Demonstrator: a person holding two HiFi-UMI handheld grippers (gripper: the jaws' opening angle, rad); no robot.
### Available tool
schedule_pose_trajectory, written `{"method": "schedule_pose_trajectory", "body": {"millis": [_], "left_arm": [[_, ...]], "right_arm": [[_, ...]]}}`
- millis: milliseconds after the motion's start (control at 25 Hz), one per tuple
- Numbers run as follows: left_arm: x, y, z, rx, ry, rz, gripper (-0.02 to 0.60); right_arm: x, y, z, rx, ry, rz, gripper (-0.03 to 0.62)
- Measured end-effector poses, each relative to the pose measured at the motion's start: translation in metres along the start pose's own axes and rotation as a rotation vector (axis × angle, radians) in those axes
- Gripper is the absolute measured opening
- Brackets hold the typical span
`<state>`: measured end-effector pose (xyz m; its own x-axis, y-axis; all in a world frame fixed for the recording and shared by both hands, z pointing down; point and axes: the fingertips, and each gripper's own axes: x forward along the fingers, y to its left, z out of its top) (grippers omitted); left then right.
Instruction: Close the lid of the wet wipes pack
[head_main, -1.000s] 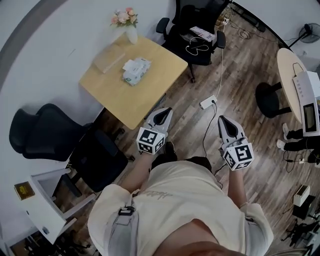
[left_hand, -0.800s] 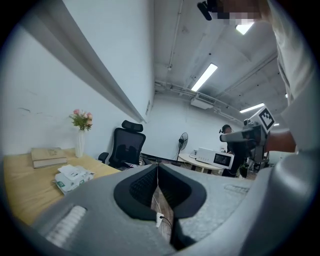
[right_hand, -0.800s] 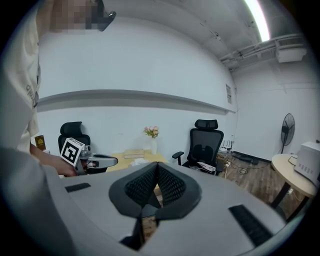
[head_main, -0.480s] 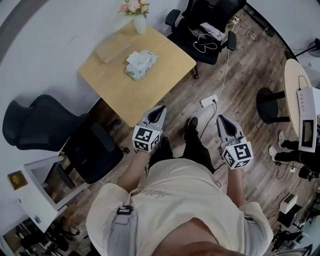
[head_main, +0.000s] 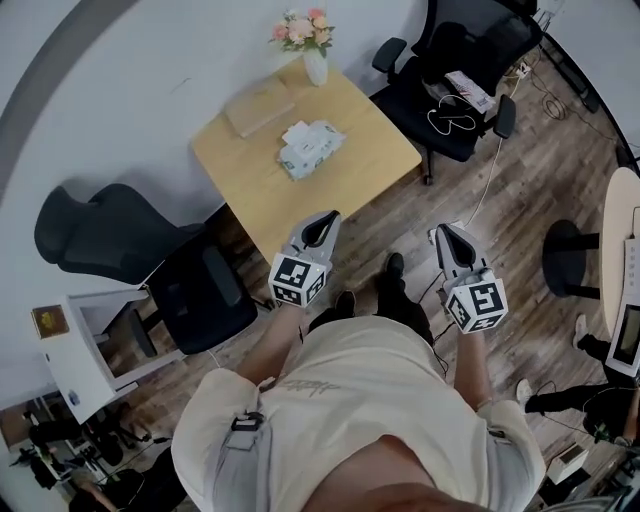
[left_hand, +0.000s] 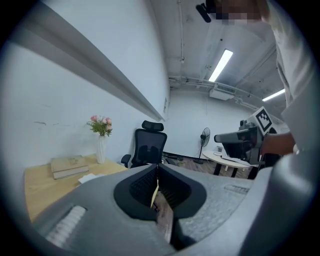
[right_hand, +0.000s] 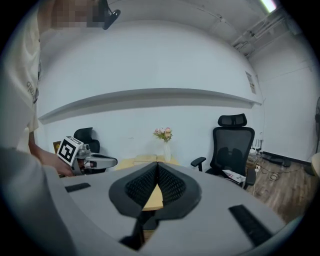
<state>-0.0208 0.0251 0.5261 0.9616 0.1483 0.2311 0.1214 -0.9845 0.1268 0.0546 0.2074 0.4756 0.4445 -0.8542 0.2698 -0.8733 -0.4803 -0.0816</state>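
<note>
Left gripper (head_main: 324, 222) clenched, jaw tips meeting, nothing between them; own view confirms (left_hand: 157, 171). Right gripper (head_main: 446, 238) likewise clamped on nothing (right_hand: 157, 173).

White-and-green wet wipes pack (head_main: 311, 147) lies near the middle of the light wooden square table (head_main: 355, 180), well apart from both grippers. Lid too small to read from here; cannot tell how far open it stands.

Risks, as judged:
- Pack looks light and lies loose on smooth wood. A push on the lid from one side only would likely skid it rather than snap it shut; the other gripper should brace it.
- Black office chair (head_main: 200, 290) sits just beside the table's near corner, on the left gripper's side. A low approach could clip it.

Pose: both forearms forward at waist level, grippers side by side, jaws pointing ahead toward the table. Left tip reads over the table's near corner in the head view, right over plank floor.
</note>
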Motion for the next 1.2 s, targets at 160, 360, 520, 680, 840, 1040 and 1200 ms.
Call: {"method": "schedule_pose_trajectory", "body": {"millis": [160,360,520,680,840,1040,1200], "left_arm": [[0.035,0.011,0.018,0.01,0.009,0.07,0.018],[0.075,0.019,0.04,0.004,0.0,0.157,0.018],[0.095,0.027,0.049,-0.005,0.007,0.235,0.018],[0.103,0.044,0.051,-0.021,0.028,0.335,0.018],[0.113,0.058,0.041,-0.064,0.069,0.4,0.018],[0.121,0.071,0.036,-0.114,0.064,0.435,0.018],[0.118,0.096,0.035,-0.127,0.051,0.454,0.018]], "right_arm": [[0.037,-0.035,0.009,0.0,-0.017,0.083,0.003],[0.077,-0.083,0.017,-0.002,-0.024,0.177,0.003],[0.11,-0.113,0.024,-0.001,-0.036,0.243,0.003],[0.146,-0.123,0.019,-0.004,-0.01,0.332,0.003],[0.179,-0.124,0.014,-0.016,0.017,0.409,0.003],[0.214,-0.119,0.002,0.004,0.07,0.476,0.003],[0.243,-0.097,0.007,-0.022,0.086,0.523,0.003]]}}
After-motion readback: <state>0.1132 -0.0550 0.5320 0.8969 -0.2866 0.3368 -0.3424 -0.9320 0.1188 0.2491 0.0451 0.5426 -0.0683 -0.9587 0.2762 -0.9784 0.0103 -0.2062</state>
